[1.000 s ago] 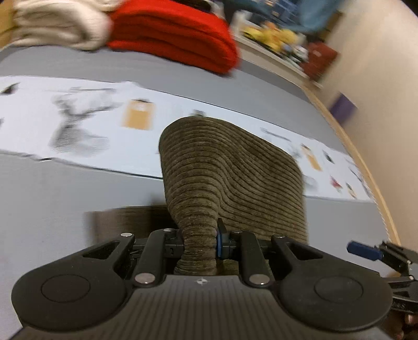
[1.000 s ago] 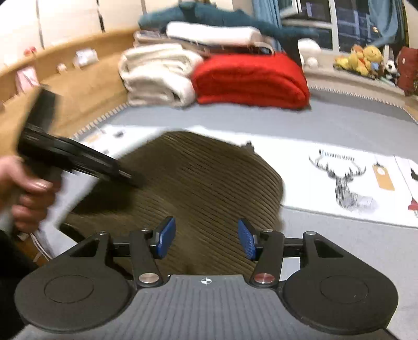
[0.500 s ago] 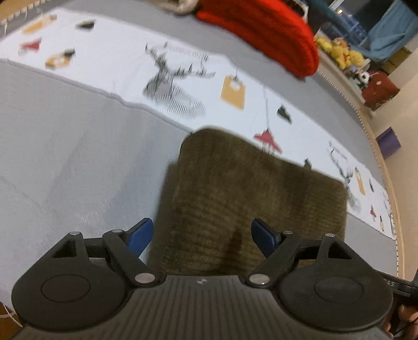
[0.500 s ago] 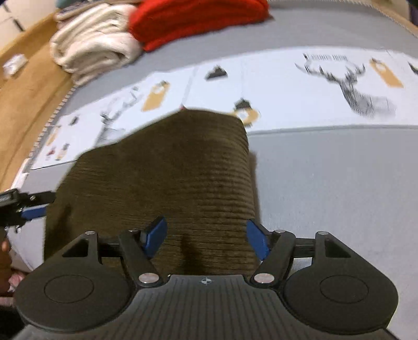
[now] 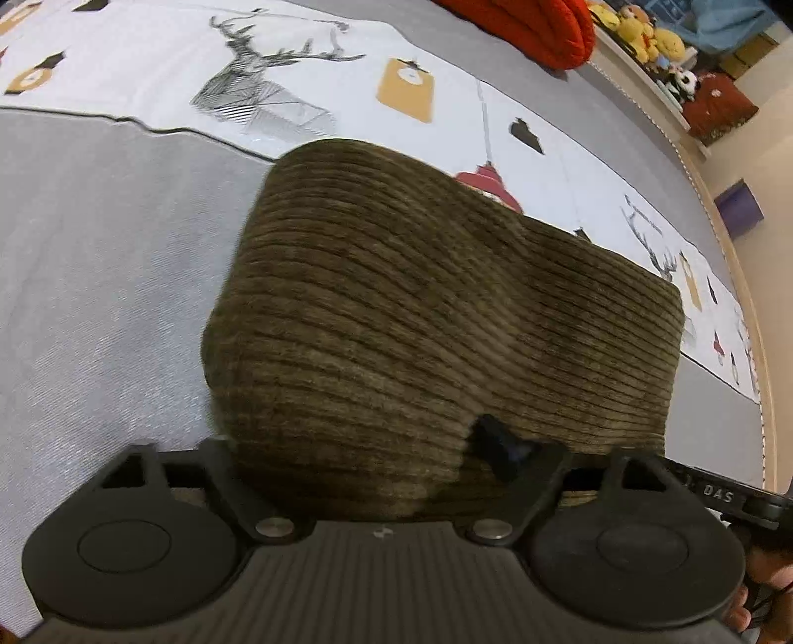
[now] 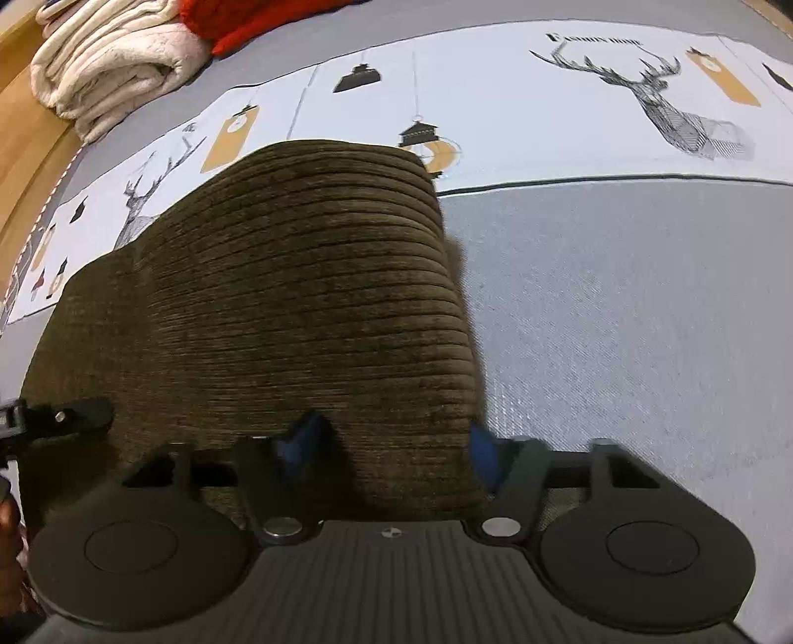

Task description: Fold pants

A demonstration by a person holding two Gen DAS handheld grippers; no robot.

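The pants, made of brown corduroy, lie folded into a thick bundle on the grey bed cover, and their far edge reaches onto the white printed cloth with deer drawings. The left gripper points down at the left end of the bundle; its jaws are closing a little but they stand wide, with the near edge of the pants between them, and I cannot see the pads pressing the cloth. The right gripper is at the right end of the bundle, its jaws are closing too, the cloth is between the 2 blue pads, and the pads look beside the fabric, not clamped on it. Only the left wrist view shows the red blanket, the shelf with plush toys and a purple box by the wall. Only the right wrist view shows the cream folded blanket and the wooden edge of the bed. In each view a part of the other gripper appears at the side.
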